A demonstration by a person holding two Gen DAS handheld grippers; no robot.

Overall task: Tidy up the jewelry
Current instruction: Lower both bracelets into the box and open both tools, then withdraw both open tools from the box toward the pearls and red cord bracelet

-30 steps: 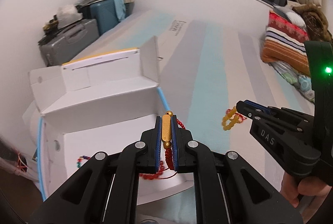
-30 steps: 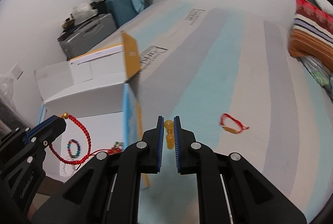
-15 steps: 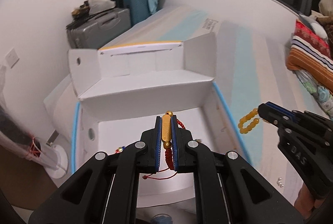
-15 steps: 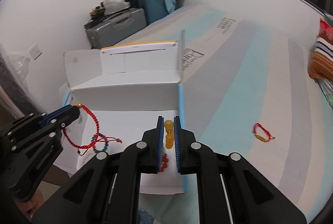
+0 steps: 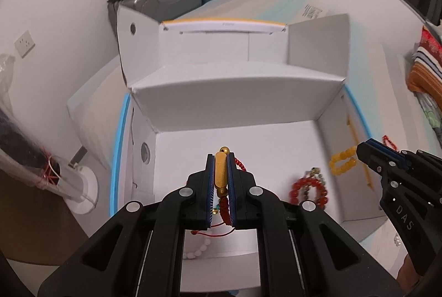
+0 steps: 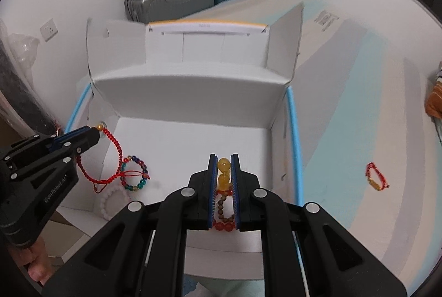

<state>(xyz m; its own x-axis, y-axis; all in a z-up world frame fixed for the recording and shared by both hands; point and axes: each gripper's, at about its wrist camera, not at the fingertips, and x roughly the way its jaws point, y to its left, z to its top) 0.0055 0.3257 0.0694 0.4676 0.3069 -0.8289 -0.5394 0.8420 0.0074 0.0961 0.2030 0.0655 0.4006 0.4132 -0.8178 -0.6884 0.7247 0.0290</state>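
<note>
Jewelry was being carried into the open white box, and both pieces hung over its floor, so the step in hand looked like the drop-off. The left tongs were clamped narrow on the gold tube of a red cord bracelet, whose loop dangled below them near the box's left wall. The right tongs were closed tight on a yellow bead bracelet, held nearer the right wall.

On the box floor already lay a multicoloured bead bracelet, a white bead bracelet and a red bead bracelet with a string of darker beads beside it.

One more red bracelet with a gold tube lay outside on the striped bed, well apart from the box.

My reading is that the next move calls for lowering each piece a little, opening the tongs over a bare patch of the floor so the cords do not tangle with what lies there, then going back for the bracelet on the bed.
</note>
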